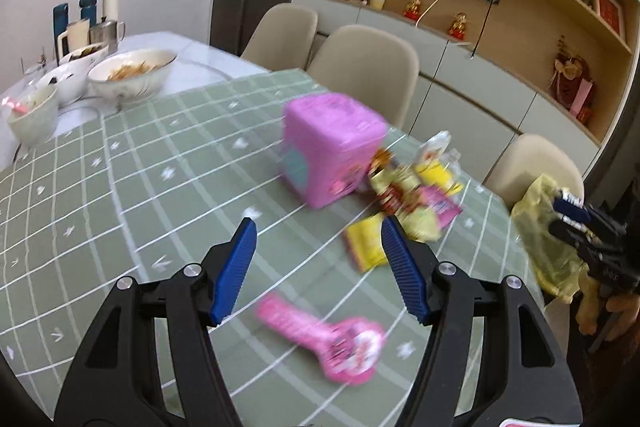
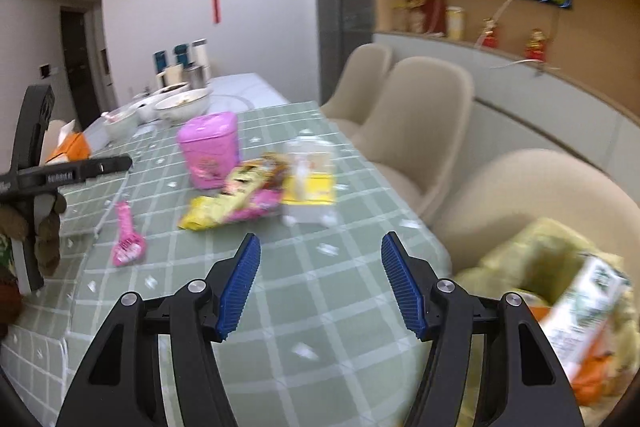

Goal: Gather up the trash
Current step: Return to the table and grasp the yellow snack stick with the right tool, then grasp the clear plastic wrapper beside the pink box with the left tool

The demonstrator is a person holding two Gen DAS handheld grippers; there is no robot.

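left gripper [image 1: 318, 263]: jaws spread wide, nothing between them, hovering over the green checked tablecloth [image 1: 120, 187] with the pink wrapper [image 1: 324, 341] lying flat just below and ahead of it

right gripper [image 2: 320, 279]: also spread apart and holding nothing, out near the table edge, with the yellow trash bag [image 2: 560, 259] sitting low off to its right

trash pile: a heap of snack wrappers [image 2: 240, 203] in yellow, pink and red, touching a clear-and-yellow packet [image 2: 310, 183], all bunched up right beside the pink box [image 2: 210, 147]. Too blurry to count the pieces

bag contents: looks like a white and orange carton [image 2: 580, 323] is already in there, so I'd guess the job is partly done

how it'll handle: wrappers are thin film, basically weightless, crinkly and a bit slick, so they'll slide on the cloth instead of lifting if you come in flat. I'd pinch a raised crumpled edge or a sealed end seam. The pink wrapper is lying flat, so its narrow tail end is probably the best bite

pink box: stiff and bulkier, can't tell if it's trash or empty; would need a wide grip across two sides

leave alone: bowls [image 1: 132, 73] with food at the far end, well apart from the pile, breakable
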